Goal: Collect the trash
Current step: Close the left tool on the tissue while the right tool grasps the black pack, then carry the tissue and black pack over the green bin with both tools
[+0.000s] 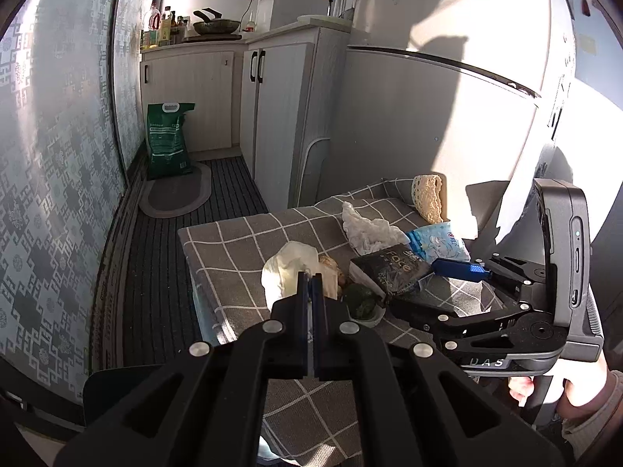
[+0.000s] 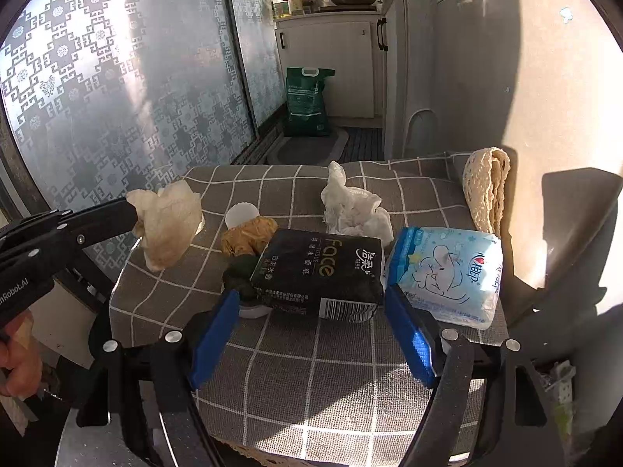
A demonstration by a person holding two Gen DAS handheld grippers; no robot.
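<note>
Two grippers work over the checked table (image 2: 311,369). Left gripper (image 1: 310,284) has its jaws pinched on a crumpled stained tissue (image 2: 167,222), held above the table's 9 o'clock edge. Right gripper (image 2: 311,334) hangs with jaws spread wide and holding nothing, the black tissue pack (image 2: 319,272) at its 12 o'clock.
</note>
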